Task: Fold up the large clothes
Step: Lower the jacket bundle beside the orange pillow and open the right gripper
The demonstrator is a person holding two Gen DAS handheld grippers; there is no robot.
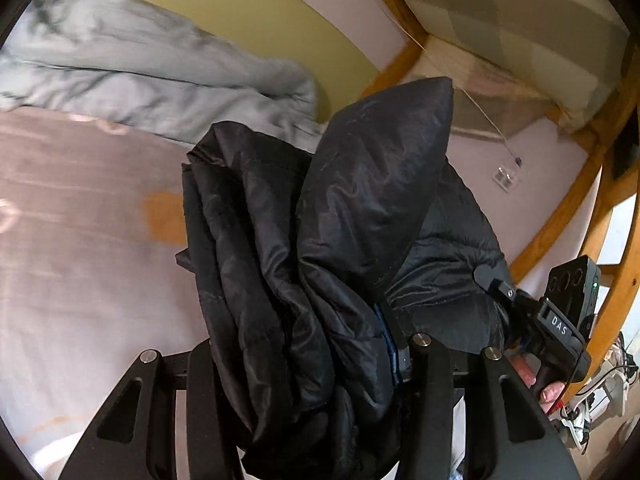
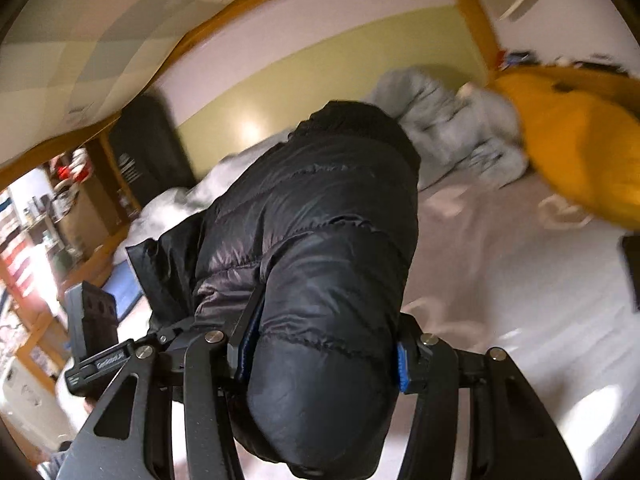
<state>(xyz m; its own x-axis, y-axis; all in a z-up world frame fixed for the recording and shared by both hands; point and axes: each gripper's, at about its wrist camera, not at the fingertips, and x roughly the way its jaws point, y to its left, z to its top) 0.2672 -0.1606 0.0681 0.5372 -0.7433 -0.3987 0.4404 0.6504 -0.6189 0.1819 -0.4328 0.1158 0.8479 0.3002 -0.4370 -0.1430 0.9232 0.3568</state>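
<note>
The left gripper (image 1: 304, 356) was clamped on a thick bunch of the black puffer jacket (image 1: 320, 240), which filled the gap between its fingers and rose ahead of it, clear of the bed (image 1: 80, 260). To its right, the right gripper (image 1: 516, 300) showed with a hand (image 1: 536, 384) on its grip, biting the same jacket. In the right wrist view, the right gripper (image 2: 320, 356) squeezed a padded, quilted fold of the jacket (image 2: 316, 220) between its blue-edged pads (image 2: 402, 368); the left gripper (image 2: 120, 356) sat just to its left. Beyond both grippers lay the bed's pale sheet, then a crumpled grey blanket (image 1: 140, 76) farther ahead. A yellow garment (image 2: 580, 152) lay ahead and right of the right gripper. A wooden bunk frame (image 1: 404, 12) ran overhead
</note>
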